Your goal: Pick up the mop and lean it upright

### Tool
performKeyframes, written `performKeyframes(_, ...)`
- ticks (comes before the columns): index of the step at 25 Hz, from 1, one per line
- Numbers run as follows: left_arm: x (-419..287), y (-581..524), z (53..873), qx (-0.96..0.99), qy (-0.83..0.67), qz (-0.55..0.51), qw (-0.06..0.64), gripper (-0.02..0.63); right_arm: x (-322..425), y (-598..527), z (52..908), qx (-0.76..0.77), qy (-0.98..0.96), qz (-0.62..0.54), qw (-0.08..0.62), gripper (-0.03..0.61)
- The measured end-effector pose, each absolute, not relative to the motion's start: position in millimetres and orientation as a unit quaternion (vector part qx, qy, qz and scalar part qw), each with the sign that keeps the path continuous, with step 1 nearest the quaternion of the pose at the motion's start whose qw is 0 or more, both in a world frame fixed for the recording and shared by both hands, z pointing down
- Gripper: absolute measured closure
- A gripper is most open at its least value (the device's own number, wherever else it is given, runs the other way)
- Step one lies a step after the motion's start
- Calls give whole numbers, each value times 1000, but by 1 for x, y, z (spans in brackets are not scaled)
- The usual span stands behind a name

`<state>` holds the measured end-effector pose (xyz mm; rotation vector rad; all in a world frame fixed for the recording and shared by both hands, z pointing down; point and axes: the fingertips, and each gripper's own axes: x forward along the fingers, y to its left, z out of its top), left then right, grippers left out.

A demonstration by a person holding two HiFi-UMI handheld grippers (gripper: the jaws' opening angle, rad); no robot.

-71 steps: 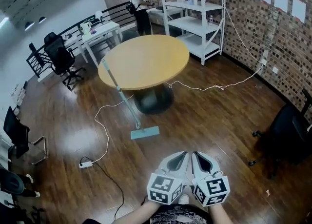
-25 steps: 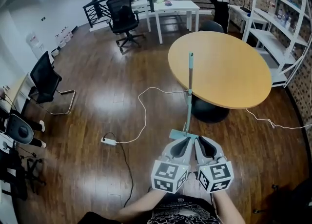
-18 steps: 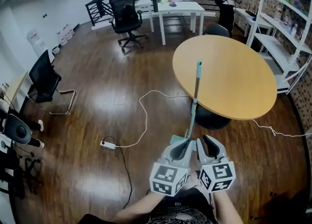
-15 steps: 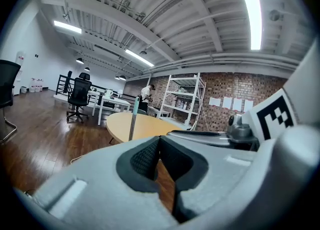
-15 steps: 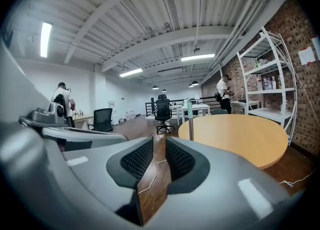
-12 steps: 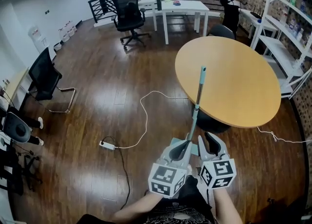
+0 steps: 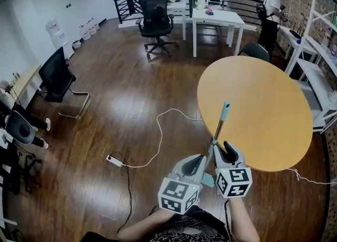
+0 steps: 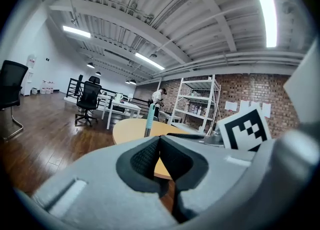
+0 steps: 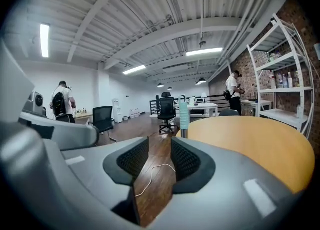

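Mop (image 7: 218, 127) upright by rd table (image 7: 263, 114), glossy wood flr (image 7: 121, 93)

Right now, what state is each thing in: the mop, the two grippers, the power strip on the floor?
Mop: leaning on the round table edge, head on the floor, not held.
Left gripper: shut, empty.
Right gripper: open, jaws have just been opening, nothing between them.
Power strip: lying on the floor, white cable trailing from it.
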<state>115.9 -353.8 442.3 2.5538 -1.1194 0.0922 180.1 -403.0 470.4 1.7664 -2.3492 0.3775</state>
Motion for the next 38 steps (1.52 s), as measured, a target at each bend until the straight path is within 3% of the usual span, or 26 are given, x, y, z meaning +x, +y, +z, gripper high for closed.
performKeyframes(8,127,-398,444,889,-424,38,167,611,203,-471,503,583,-790,149,117,393)
performKeyframes(20,127,-423,456,873,-455,42,170,611,208,-515,538,569,-793,164,145,379)
performKeyframes(22,125,-424,457,871,-459,43,171,611,210,-520,541,570,-792,166,147,400)
performKeyframes(24,122,-424,458,869,-463,44,172,611,212,-522,542,572,-790,160,151,470)
performKeyframes(38,91,-411,459,867,-462,43,182,611,200,-471,523,585,-785,141,149,476)
